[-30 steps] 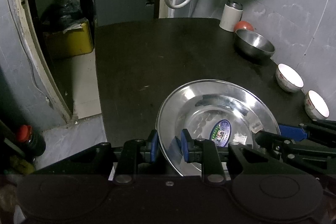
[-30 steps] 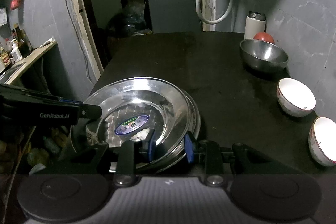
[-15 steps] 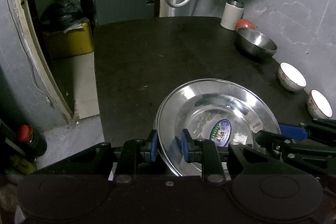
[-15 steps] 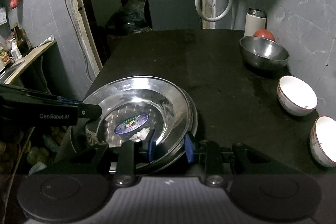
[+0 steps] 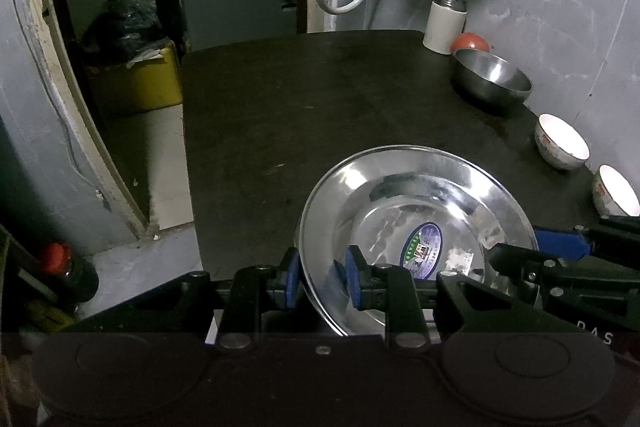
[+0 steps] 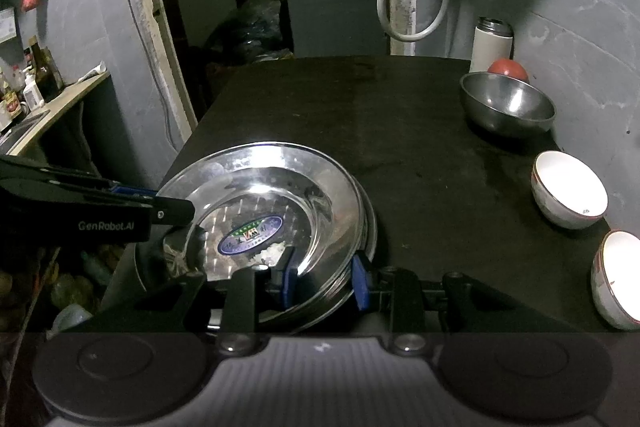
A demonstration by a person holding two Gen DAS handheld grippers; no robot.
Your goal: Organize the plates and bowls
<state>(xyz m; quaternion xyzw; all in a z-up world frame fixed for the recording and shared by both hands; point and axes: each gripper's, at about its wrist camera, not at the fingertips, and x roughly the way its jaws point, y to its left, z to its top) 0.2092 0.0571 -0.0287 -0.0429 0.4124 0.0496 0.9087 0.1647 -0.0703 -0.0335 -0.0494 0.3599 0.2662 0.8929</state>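
Observation:
A stack of shiny steel plates (image 5: 420,195) with an oval sticker sits at the near left corner of the black table (image 5: 300,107), partly over the edge. My left gripper (image 5: 320,281) is shut on the top plate's left rim. The right wrist view shows the stacked plates (image 6: 260,183) with my right gripper (image 6: 323,277) shut across their near rims. The left gripper (image 6: 172,211) reaches in there from the left. Along the right edge stand a steel bowl (image 5: 492,79) and two white bowls (image 5: 562,143) (image 5: 616,191).
A white flask (image 5: 446,23) and a red round object (image 5: 470,41) stand at the far right corner by the wall. A doorway with a yellow bin (image 5: 136,79) opens to the left. A counter with bottles (image 6: 36,95) is at far left.

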